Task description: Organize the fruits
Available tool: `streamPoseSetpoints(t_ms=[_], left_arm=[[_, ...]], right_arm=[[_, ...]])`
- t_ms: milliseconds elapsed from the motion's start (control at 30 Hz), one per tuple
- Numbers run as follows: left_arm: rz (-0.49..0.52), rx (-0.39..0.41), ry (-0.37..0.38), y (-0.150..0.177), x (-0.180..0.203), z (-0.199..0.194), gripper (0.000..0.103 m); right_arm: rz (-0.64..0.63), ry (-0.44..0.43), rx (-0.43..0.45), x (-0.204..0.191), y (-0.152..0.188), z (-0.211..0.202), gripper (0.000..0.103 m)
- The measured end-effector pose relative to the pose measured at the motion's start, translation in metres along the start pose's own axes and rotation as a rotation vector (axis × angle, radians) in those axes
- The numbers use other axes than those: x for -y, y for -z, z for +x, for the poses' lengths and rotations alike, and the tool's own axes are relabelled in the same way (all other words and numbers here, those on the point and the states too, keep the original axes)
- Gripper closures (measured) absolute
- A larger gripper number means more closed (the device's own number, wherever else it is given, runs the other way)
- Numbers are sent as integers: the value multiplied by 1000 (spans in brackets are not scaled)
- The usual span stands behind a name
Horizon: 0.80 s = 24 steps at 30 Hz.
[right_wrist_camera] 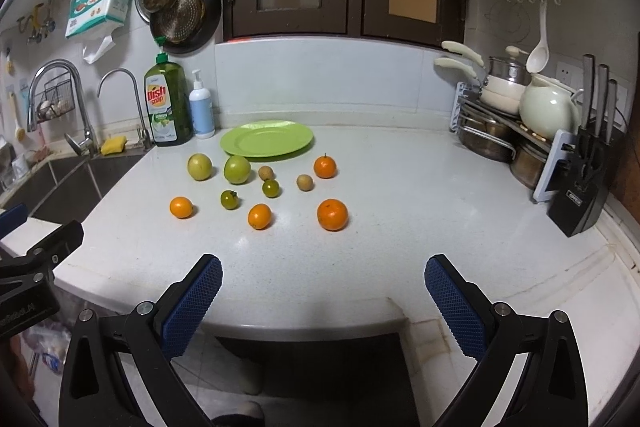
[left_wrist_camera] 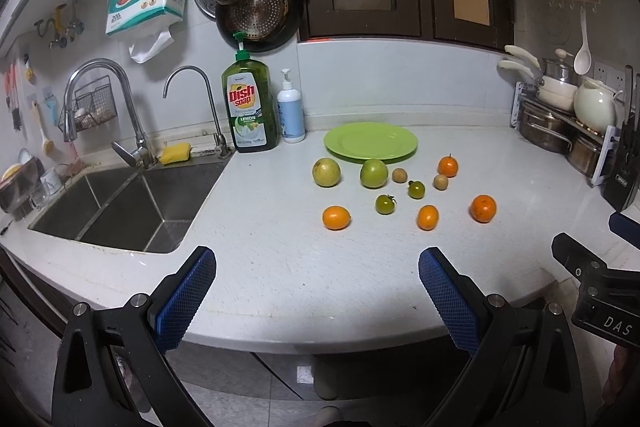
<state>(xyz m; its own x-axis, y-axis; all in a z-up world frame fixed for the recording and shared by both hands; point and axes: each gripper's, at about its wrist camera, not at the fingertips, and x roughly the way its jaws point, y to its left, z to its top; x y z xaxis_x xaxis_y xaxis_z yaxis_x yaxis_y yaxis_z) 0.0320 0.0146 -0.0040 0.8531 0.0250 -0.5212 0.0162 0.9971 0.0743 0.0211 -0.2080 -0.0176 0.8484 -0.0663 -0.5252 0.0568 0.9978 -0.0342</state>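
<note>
Hovering left claw (left_wrist_camera: 318,263) and right claw (right_wrist_camera: 323,271) spread apart, empty, fruits (left_wrist_camera: 386,189) scattered.

green plate (right_wrist_camera: 267,139), orange mandarins (right_wrist_camera: 332,214), white counter (right_wrist_camera: 400,207)

Ten small fruits (right_wrist_camera: 260,216) lie scattered before an empty green plate (right_wrist_camera: 267,139).

Right gripper (left_wrist_camera: 600,267) cut by frame edge in left wrist view. Sink (right_wrist_camera: 60,183) cropped at right wrist view's left edge. Two small brown fruits (left_wrist_camera: 399,175) too small to identify.
</note>
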Motion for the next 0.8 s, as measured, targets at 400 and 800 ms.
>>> streamPoseSetpoints(t_ms=[400,800], left_arm=[[54,-50,50,-27,-14,75,6],[145,-140,194,-40,-19,159,19]], right_arm=[[-28,-44,-75,-37,-26,71,3],[21,-27,-199,-72,-43,144,22]])
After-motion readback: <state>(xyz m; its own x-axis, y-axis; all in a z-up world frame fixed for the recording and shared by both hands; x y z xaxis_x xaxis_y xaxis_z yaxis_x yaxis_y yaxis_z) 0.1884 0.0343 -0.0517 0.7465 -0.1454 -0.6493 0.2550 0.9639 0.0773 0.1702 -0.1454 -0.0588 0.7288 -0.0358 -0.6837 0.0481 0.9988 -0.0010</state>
